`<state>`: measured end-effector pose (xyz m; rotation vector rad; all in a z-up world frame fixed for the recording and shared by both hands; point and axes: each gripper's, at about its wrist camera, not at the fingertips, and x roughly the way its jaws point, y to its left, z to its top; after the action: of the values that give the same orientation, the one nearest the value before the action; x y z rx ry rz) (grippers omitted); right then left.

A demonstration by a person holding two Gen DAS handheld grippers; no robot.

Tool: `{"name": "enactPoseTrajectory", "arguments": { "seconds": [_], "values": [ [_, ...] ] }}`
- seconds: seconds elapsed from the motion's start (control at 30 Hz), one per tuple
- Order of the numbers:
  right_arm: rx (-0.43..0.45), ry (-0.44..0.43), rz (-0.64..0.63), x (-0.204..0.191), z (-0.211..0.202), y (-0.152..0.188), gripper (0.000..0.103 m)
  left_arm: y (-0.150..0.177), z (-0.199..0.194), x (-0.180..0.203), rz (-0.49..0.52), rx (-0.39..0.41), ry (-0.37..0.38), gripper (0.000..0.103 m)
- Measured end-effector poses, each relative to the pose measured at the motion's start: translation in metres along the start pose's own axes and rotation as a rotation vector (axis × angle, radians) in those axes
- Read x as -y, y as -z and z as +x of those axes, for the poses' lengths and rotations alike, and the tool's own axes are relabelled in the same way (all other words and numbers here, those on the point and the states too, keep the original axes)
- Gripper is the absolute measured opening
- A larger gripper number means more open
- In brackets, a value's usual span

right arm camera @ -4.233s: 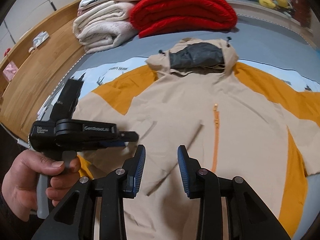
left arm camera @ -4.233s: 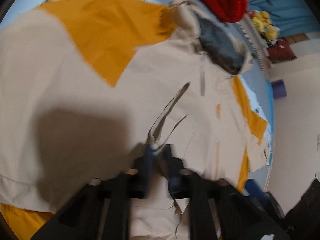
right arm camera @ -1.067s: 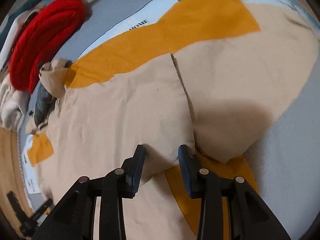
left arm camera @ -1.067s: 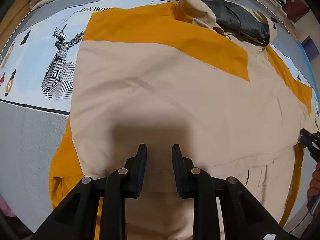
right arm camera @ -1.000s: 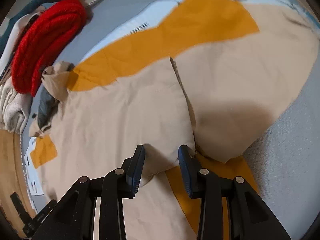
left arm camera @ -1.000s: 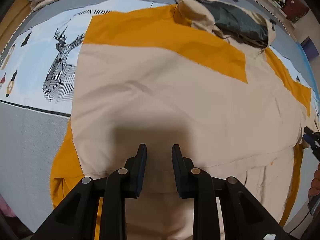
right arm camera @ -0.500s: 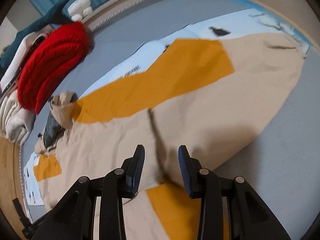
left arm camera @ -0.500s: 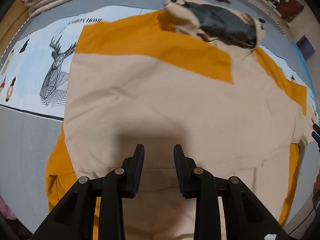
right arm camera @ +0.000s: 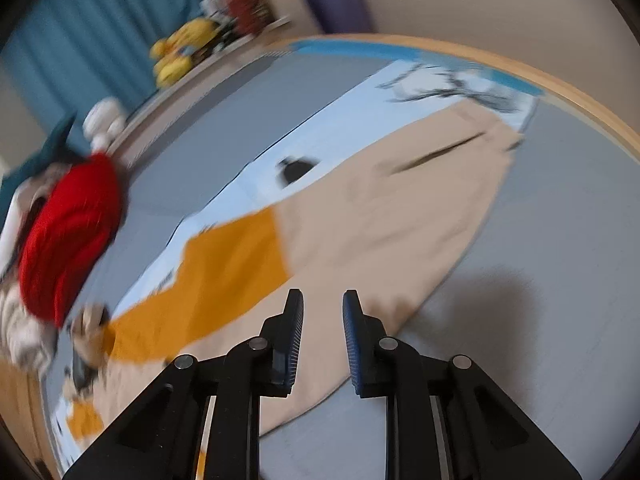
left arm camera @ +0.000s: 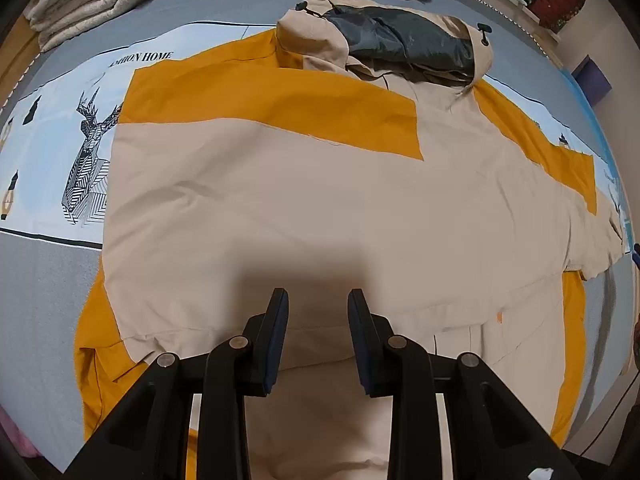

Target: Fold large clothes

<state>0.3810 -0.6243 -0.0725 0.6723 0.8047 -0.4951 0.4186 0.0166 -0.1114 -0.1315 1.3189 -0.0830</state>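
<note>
Right sleeve out ahead of our right gripper (right arm camera: 322, 334), jaws parted and empty.

We see the jacket (left arm camera: 320, 216) spread flat on the bed (left arm camera: 44, 280), hood (left arm camera: 400, 40) at the far end, one sleeve already laid across the chest. The other sleeve (right arm camera: 380, 216) runs long, up and away to the right of the right jaws, so that hand looks nearer to fold it in. Our left gripper (left arm camera: 318, 336) hangs over the hem, moderately open, holding nothing. Red blanket (right arm camera: 68, 236) and blue curtains (right arm camera: 80, 40) beyond, blurred.
</note>
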Motion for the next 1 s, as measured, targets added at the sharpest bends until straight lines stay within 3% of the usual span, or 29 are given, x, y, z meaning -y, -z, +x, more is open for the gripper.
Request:
{"name": "enactPoseTrajectory", "arguments": {
  "seconds": [0.2, 0.47, 0.87, 1.0],
  "values": [
    [0.009, 0.019, 0.155, 0.067, 0.023, -0.029, 0.026, 0.001, 0.004, 0.001, 0.007, -0.009, 0.001, 0.028],
    [-0.084, -0.018, 0.321, 0.123, 0.078, -0.026, 0.028, 0.002, 0.006, 0.003, 0.014, -0.019, -0.005, 0.028],
    [0.022, -0.045, 0.337, 0.129, 0.087, -0.037, 0.028, 0.001, 0.013, 0.013, 0.033, -0.029, -0.003, 0.028],
    [0.056, -0.011, 0.292, 0.119, 0.083, -0.04, 0.013, 0.0, 0.012, 0.012, 0.028, -0.024, -0.004, 0.028]
  ]
}}
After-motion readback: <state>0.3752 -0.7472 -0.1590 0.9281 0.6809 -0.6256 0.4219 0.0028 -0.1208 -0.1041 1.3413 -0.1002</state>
